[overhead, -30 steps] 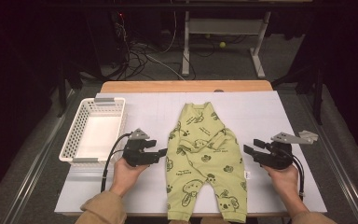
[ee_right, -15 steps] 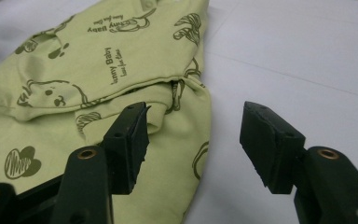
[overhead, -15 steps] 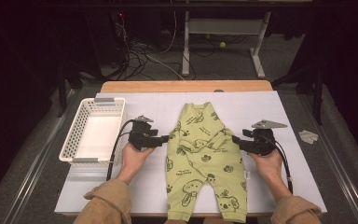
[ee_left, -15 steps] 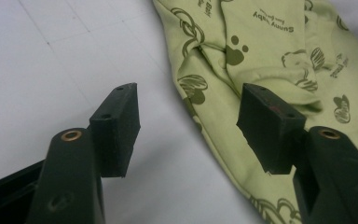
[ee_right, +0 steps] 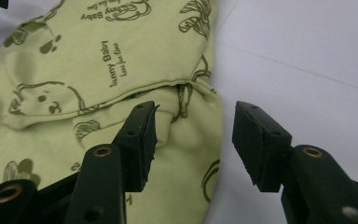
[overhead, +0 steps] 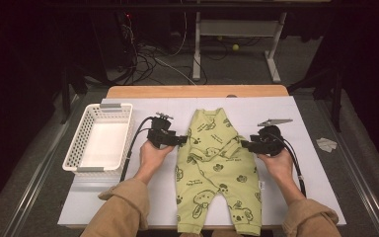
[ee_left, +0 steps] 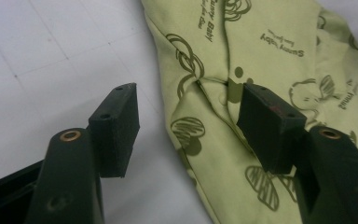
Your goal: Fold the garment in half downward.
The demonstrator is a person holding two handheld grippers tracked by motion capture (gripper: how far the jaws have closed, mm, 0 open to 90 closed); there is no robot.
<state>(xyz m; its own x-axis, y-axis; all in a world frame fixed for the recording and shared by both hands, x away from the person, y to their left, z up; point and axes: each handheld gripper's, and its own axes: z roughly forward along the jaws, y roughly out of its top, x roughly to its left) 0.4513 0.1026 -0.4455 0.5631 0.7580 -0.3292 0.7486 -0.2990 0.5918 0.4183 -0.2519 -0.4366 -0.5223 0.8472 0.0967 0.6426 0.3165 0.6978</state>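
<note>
Now | L gripper (overhead: pixel 181 140) & R gripper (overhead: pixel 245 144) level, inward | prob. straddling romper (overhead: pixel 216 163) edges

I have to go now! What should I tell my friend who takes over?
Left tool: open, jaws straddling the left edge of the green baby romper, nothing gripped.
Right tool: open, jaws have just been closing, straddling the romper's right edge, not pinching yet.
Romper lies flat on the white mat; white basket sits at its left with nothing in it.
Done: both tools lined up. Left: grip both edges and likely fold.
</note>
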